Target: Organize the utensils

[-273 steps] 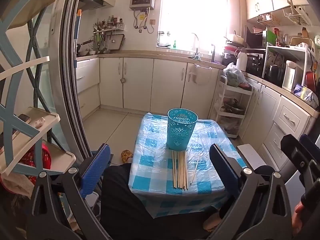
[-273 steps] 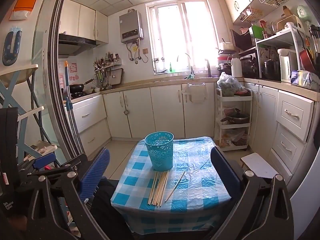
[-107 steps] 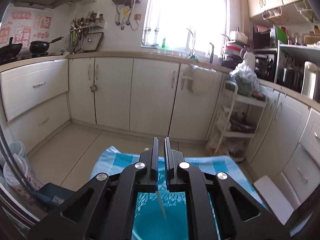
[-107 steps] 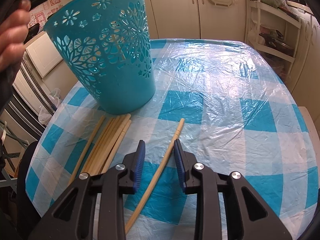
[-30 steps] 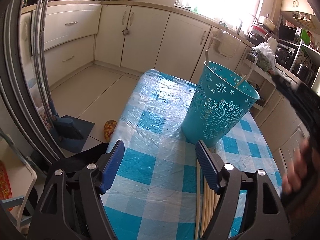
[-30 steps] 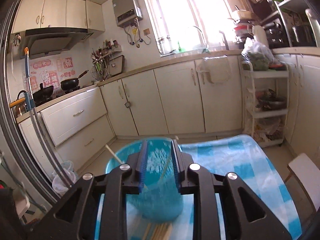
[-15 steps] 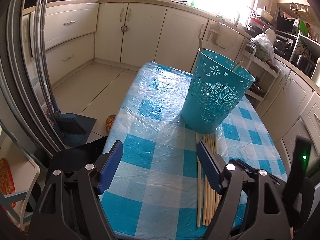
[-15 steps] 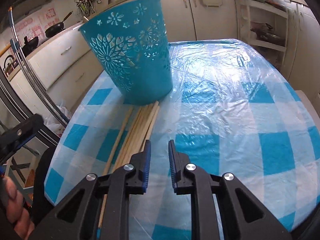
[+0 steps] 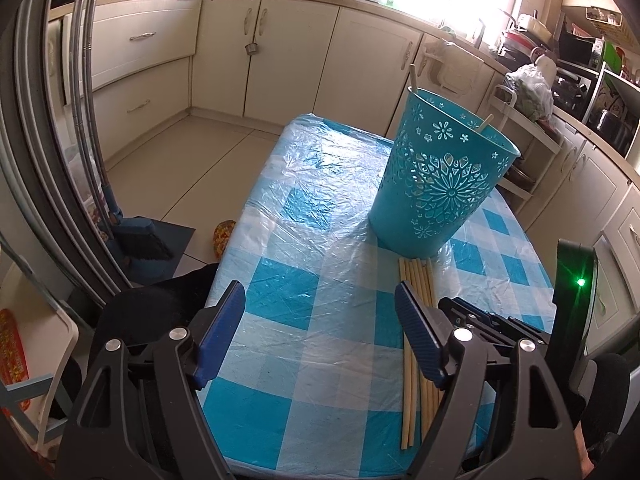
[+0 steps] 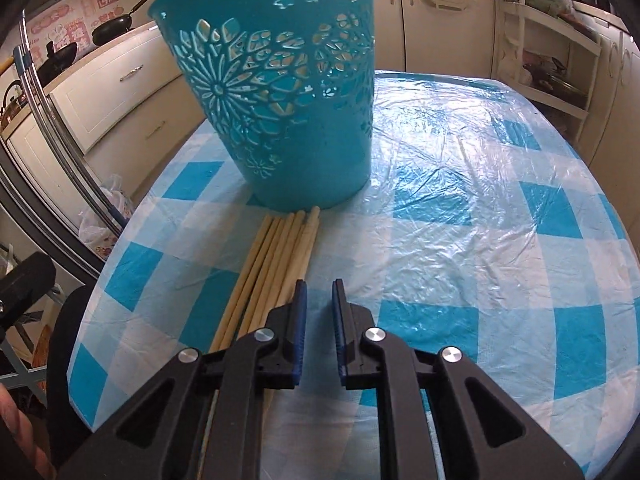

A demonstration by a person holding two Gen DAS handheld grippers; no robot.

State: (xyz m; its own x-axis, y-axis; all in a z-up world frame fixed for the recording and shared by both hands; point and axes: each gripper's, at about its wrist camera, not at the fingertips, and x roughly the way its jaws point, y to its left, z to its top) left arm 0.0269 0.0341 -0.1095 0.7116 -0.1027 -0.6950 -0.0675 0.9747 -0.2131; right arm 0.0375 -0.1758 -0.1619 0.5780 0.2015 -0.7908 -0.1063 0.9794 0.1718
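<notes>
A teal plastic basket (image 9: pixel 440 184), round and tapering towards its base, stands upright on the surface (image 9: pixel 320 320), its wall punched through with lacy flower and snowflake cut-outs. The surface wears a blue-and-white checked cloth under a sheet of clear, crinkled plastic film that catches the window light in glossy wrinkles. Touching the foot of the basket lies a tight bundle of pale, round wooden chopsticks (image 10: pixel 276 256), smooth and matt, laid side by side and running back towards the near edge.

The left gripper (image 9: pixel 320 316) hangs over the near part of the cloth with its blue-padded jaws spread wide and nothing between them; the chopstick bundle passes just beside and beneath its right finger. The right gripper (image 10: pixel 319 304) sits low just to the right of the bundle, its jaws drawn nearly together after closing in the last moment, a narrow slit between the ribbed blue pads and only bare cloth showing through it.

From the left wrist view the basket's open rim is seen, with two chopsticks (image 9: pixel 412 76) already standing inside and leaning on the rim; it also takes in the tiled floor, a dark dustpan and brush (image 9: pixel 140 240) and the black body of the right gripper with a green light. The right wrist view shows the basket's cut-outs up close but crops its rim, so the sticks inside are hidden.
</notes>
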